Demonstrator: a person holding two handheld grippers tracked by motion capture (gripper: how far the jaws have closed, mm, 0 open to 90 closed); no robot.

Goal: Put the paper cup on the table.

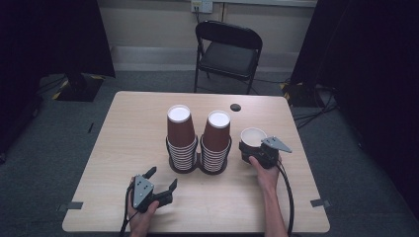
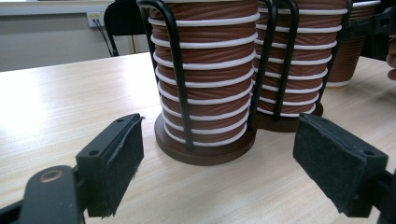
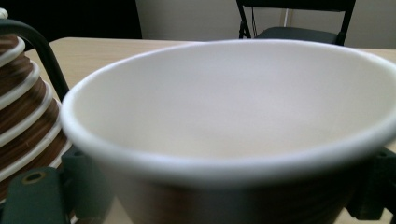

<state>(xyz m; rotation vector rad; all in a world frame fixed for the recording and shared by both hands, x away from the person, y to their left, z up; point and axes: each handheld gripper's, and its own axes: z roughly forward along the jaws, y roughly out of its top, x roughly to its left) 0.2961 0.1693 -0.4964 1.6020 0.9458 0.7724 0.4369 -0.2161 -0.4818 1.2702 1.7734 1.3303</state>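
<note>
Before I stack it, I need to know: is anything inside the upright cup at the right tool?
The upright cup between the right tool's jaws shows a plain white inner wall with nothing on it. Its near rim hides the very bottom, so the floor cannot be checked.

**Table and what sits on it**

Light wood table (image 1: 133,143), rounded corners, on grey carpet. Near its middle, a black wire cup rack (image 1: 198,165) with two round bases touching side by side. Small dark round cap (image 1: 235,107) near the far edge. Tape bits at both near corners.
</note>
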